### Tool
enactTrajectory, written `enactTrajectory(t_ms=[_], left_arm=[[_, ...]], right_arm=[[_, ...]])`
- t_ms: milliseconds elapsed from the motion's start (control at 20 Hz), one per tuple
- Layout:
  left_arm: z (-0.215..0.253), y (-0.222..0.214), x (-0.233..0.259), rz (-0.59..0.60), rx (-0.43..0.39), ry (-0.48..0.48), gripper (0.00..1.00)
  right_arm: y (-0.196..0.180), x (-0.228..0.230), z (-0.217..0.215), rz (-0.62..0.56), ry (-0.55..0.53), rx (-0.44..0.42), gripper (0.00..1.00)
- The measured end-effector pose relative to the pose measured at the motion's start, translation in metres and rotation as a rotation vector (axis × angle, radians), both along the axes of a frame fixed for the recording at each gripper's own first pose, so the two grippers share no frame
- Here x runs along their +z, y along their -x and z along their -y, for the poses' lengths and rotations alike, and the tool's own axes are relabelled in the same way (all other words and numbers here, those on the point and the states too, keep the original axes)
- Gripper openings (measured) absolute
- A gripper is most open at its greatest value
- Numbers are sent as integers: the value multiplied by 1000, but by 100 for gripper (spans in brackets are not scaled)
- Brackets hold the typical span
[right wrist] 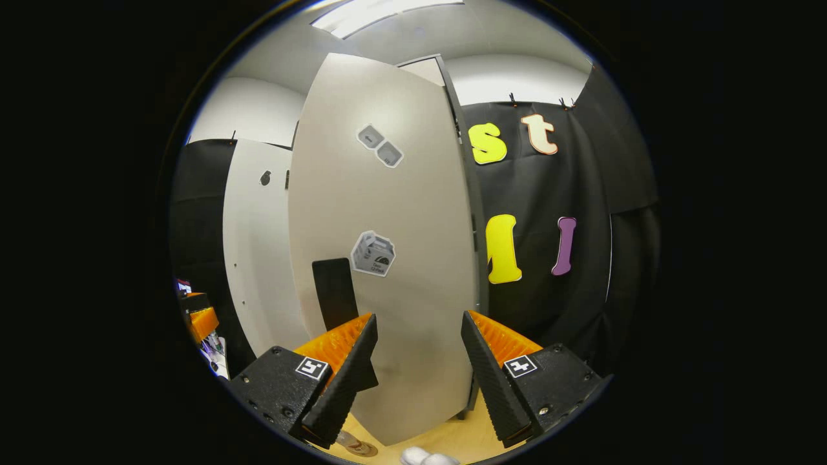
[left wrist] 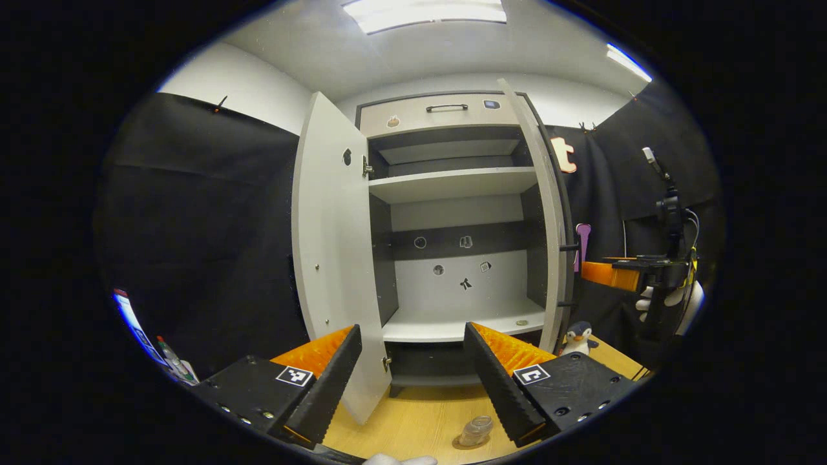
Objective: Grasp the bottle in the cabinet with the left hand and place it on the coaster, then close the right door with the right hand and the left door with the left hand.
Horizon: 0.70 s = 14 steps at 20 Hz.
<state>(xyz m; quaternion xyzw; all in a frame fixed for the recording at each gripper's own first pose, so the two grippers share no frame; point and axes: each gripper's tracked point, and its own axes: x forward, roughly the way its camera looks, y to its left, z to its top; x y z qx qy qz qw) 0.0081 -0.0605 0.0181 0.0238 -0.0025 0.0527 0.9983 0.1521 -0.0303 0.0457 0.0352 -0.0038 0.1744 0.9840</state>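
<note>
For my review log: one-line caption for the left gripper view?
Open left tool faces the cabinet, both doors open; bottle on the coaster.

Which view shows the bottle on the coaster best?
The left gripper view: the bottle stands on the coaster between its fingers, whole. The right gripper view catches just a sliver of the bottle at the bottom edge.

A small penguin toy [left wrist: 579,337] stands on the wooden bench [left wrist: 420,420], just right of the cabinet's foot. At the far left edge of the left gripper view, a lit screen [left wrist: 129,316] leans beside a marker-like object [left wrist: 173,361]. Ceiling light panels [left wrist: 423,13] glow overhead. Near the bottom edge of the bench lies something white [right wrist: 428,457], too cut off to identify.
</note>
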Motion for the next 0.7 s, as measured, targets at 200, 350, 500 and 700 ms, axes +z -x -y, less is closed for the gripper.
enactTrajectory(t_ms=[200,350,500,700], left_arm=[[-18,-7,-3,4,-31,7,95],[-33,-14,-4,8,-50,3,97],[-54,-21,-7,10,-70,-4,97],[-88,-27,-7,19,-84,-29,96]], right_arm=[[11,4,4,24,24,-65,81],[25,0,9,21,36,-101,81],[42,-10,10,3,46,-138,81],[65,-26,9,-18,55,-200,81]])
